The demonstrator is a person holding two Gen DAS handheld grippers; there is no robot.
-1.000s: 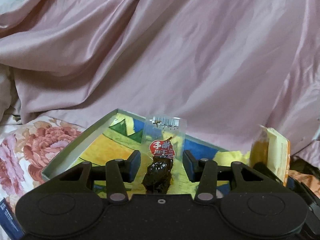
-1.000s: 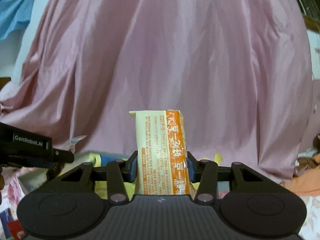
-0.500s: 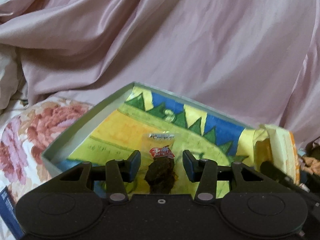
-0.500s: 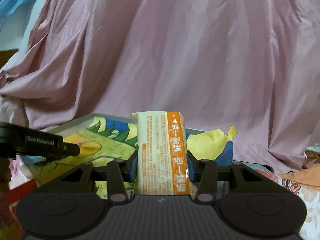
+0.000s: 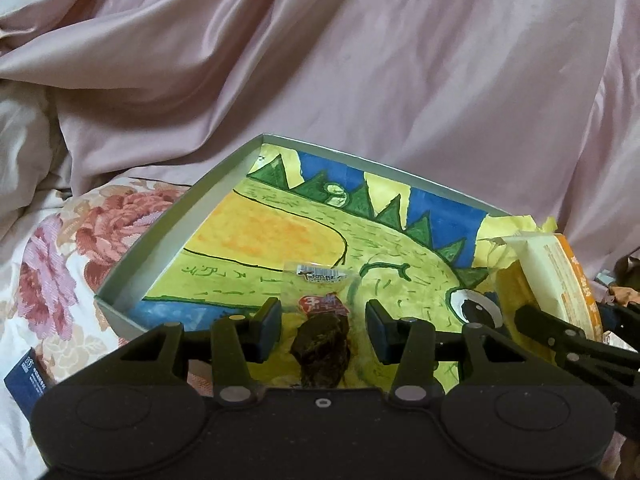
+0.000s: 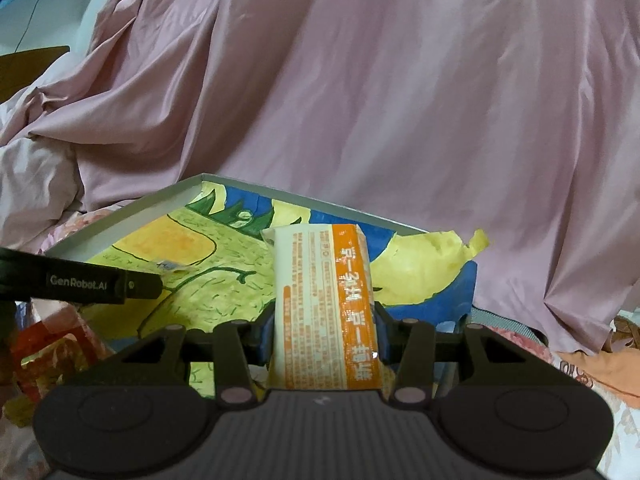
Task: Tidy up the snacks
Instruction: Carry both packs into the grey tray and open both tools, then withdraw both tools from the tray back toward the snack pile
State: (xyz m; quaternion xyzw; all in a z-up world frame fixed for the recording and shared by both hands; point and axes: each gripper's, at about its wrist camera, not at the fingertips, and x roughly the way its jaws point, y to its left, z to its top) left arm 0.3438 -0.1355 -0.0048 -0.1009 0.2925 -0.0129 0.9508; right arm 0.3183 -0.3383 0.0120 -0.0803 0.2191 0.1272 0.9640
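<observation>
A shallow grey box (image 5: 216, 188) lined with a green-and-yellow dinosaur drawing lies on the bed. Inside it rests a clear packet of dark dried snack (image 5: 320, 344) with a red label. My left gripper (image 5: 323, 320) stands open just above the packet, with a finger on each side and neither touching it. At the box's right side my right gripper (image 6: 324, 336) is shut on an orange-and-white snack packet (image 6: 324, 300), held upright over the box floor. That packet (image 5: 556, 276) also shows in the left wrist view. The left gripper's finger (image 6: 80, 280) reaches in from the left.
Pink satin cloth (image 5: 360, 60) rises behind the box. Floral bedding (image 5: 60, 260) lies left of it, with a dark blue card (image 5: 28, 372) at the near left. A red wrapper (image 6: 52, 344) sits by the box's near corner, and orange fabric (image 6: 592, 364) lies on the right.
Both grippers came down toward the box, which now fills more of each view. The dark snack packet went from upright between the left fingers to lying on the box floor.
</observation>
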